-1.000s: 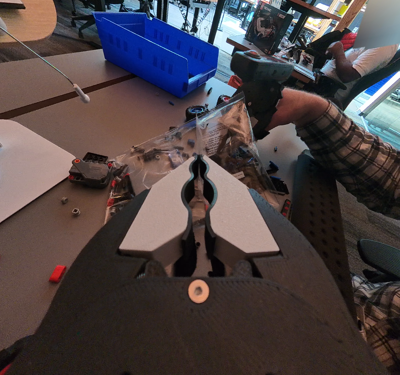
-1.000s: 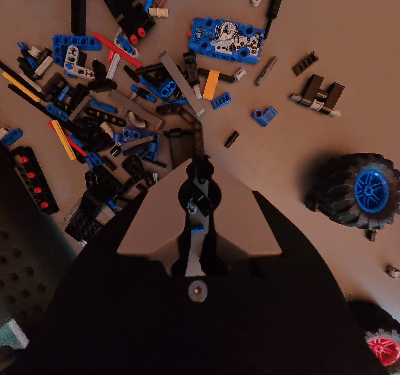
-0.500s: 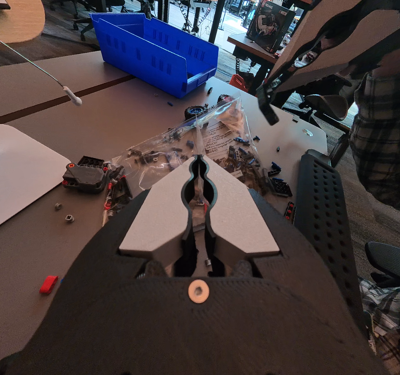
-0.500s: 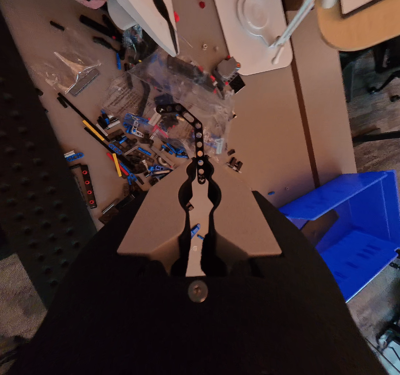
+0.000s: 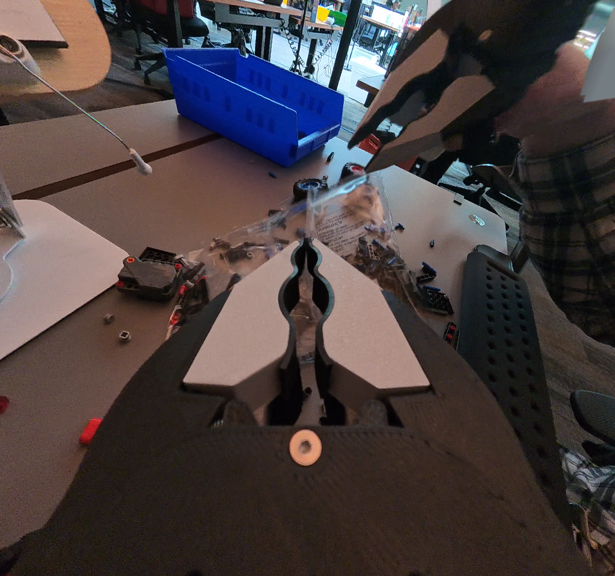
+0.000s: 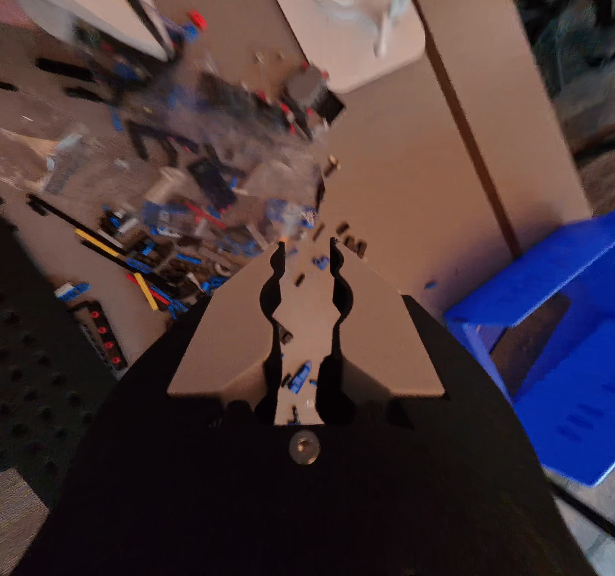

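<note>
the left gripper pinches the clear plastic bag at frame centre; it looks light, limp and slippery. the right gripper hangs open and empty above the blue bin.

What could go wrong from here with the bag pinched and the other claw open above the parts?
The left claw is shut on the clear plastic bag, whose film looks thin: a pull could tear it or spill its small parts. The right claw hangs open and empty above loose bricks; its view is blurred, so a grab now might miss.
</note>
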{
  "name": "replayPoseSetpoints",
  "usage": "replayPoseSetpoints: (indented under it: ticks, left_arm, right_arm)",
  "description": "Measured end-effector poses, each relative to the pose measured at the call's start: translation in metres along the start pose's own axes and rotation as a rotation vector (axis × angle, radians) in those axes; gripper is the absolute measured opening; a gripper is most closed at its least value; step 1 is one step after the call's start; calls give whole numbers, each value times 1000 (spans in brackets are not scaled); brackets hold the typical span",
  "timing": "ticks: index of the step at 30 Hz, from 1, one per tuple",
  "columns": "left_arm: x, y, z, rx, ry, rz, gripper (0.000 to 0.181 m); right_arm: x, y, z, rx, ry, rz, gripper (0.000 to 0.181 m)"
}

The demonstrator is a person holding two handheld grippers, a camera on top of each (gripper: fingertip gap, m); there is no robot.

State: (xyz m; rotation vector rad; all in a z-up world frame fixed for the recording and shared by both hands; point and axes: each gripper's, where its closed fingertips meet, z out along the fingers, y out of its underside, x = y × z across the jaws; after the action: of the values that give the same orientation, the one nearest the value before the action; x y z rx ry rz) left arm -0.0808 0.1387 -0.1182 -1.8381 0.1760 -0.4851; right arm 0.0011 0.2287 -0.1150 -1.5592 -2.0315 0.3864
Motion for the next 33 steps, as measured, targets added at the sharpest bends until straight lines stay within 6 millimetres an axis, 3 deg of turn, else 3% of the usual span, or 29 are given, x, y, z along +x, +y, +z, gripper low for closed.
replayPoseSetpoints:
  ticks: [5, 12, 14, 18, 22, 24, 25, 27, 29, 33]
  left_arm:
    - [-5, -6, -6, 29, -22, 0, 0]
    - [-7, -4, -4, 28, -18, -4, 0]
    - [-6, -4, -5, 27, -20, 0, 0]
    - [-7, -5, -6, 32, -25, 2, 0]
    - [-6, -6, -5, 36, -22, 4, 0]
    - [-5, -6, -5, 36, -20, 8, 0]
    - [-5, -5, -5, 35, -19, 8, 0]
    - [-6, -4, -5, 34, -21, 7, 0]
    - [-6, -6, -7, 39, -23, 7, 0]
    - [-7, -8, -9, 47, -24, 6, 0]
  right_arm:
    - [-3, 61, 61, -140, -140, 117, 28]
    - [-19, 72, 126, -133, -217, 171, 18]
    - [-22, 68, 129, -100, -241, 172, 0]
    - [-22, 68, 123, -86, -233, 134, 0]
    - [-19, 48, 108, 32, -237, 167, 0]
    - [-13, 48, 116, 5, -193, 157, 31]
    - [-13, 51, 123, -27, -187, 149, 32]
    - [-17, 55, 134, -61, -211, 145, 23]
    - [-21, 54, 136, -48, -245, 151, 0]
    - [-21, 55, 126, -26, -252, 150, 0]
